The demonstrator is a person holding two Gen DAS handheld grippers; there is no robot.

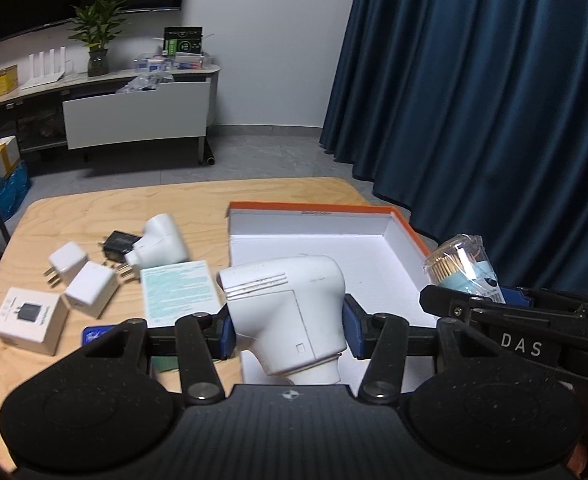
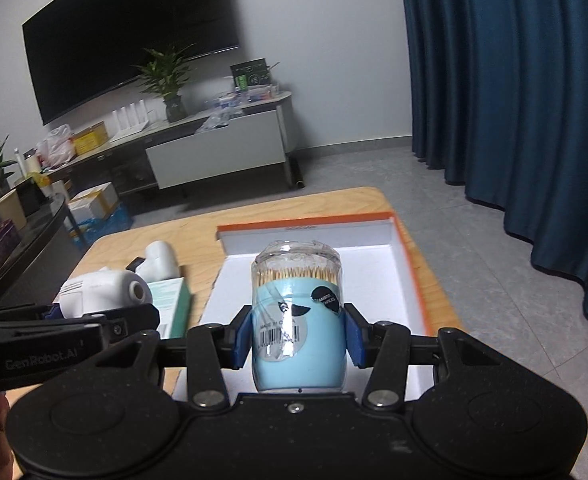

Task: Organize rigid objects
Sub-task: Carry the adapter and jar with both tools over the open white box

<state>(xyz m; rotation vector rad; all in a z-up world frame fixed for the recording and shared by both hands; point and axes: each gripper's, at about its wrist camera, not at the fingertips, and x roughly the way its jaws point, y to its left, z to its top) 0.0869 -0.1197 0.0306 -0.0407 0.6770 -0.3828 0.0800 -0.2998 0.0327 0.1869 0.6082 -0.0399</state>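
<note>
White adapter (image 1: 290, 316) clamped in left claw (image 1: 290, 330), nose pointing left; right claw (image 2: 298, 334) clamps upright toothpick jar (image 2: 297, 320)

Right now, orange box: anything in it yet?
Empty as far as visible. The orange box shows only bare white floor; white adapter and toothpick jar are gripper-held.

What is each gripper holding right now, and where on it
Left gripper clamps the white L-shaped adapter across its body sides. Right gripper clamps the toothpick jar across its blue lower body.

White adapter (image 1: 290, 312); pale-blue toothpick jar (image 2: 298, 344); orange-rimmed box (image 1: 314, 208).
</note>
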